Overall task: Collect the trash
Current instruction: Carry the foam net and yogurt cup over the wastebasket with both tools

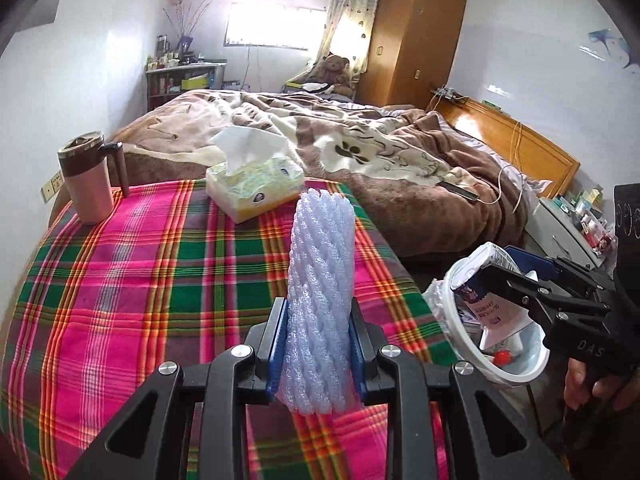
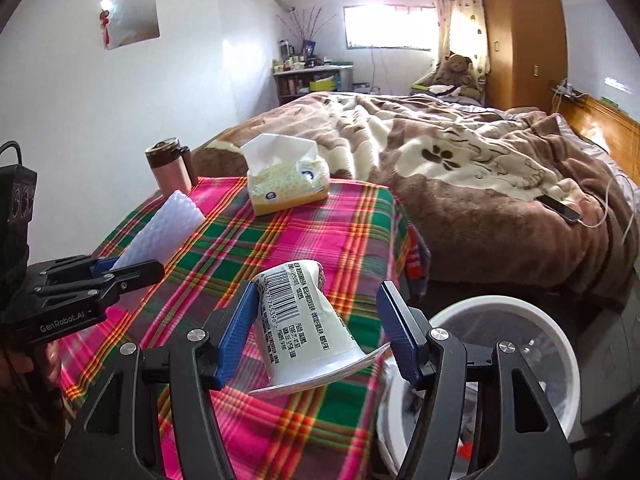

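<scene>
Left wrist view: the foam sleeve is pinched by the left gripper above the plaid cloth, left of the bin, which already holds wrappers.

Right wrist view: the right gripper is spread, and the yogurt cup is seemingly released beside the bin.

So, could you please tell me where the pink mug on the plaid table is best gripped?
Probably its round pink body, below the brown lid, coming in level from the side opposite the handle. The mug stands upright and the handle juts toward the tissue pack, so a grip there meets bare wall.
</scene>
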### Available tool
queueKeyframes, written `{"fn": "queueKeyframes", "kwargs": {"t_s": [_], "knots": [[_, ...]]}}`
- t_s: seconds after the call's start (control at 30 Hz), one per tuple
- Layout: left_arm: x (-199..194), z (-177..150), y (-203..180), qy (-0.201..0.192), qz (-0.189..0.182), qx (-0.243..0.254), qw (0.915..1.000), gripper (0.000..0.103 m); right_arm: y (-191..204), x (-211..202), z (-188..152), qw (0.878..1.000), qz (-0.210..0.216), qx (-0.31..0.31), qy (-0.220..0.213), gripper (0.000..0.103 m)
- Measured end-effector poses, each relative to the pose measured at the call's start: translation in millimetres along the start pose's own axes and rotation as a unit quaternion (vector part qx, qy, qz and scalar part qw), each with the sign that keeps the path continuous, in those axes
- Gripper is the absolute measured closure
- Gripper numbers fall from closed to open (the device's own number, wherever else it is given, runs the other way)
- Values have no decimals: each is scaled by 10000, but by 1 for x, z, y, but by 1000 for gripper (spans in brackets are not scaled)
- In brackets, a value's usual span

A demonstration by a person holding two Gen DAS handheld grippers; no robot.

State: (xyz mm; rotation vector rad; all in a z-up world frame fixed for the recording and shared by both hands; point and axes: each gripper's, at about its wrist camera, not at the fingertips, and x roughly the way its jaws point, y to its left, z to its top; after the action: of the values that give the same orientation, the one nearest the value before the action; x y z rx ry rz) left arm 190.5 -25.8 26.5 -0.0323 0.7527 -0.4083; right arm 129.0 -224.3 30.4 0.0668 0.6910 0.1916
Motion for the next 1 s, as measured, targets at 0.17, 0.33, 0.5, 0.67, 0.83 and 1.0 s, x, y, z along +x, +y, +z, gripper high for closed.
{"fn": "queueKeyframes", "kwargs": {"t_s": [0.17,0.33,0.5,0.67,0.83,1.0], "knots": [[-9,-6,-28,-105,-83,185,9997,75,-19,-16,-11,9996,-176,189,-124,40],[-13,-12,-62,-211,-99,481,9986,75,-40,-30,-21,9982,-406,400,-194,39],[-10,-16,-93,-187,-352,599,9974,75,-62,-37,-30,9956,-619,660,-243,39],[3,-21,-121,-65,-566,709,9959,75,-85,-41,-41,9922,-875,865,-216,39],[20,-28,-151,81,-732,841,9937,75,-108,-39,-49,9879,-1064,1119,-136,39],[36,-33,-175,189,-802,902,9925,75,-123,-37,-57,9851,-1147,1281,-44,39]]}}
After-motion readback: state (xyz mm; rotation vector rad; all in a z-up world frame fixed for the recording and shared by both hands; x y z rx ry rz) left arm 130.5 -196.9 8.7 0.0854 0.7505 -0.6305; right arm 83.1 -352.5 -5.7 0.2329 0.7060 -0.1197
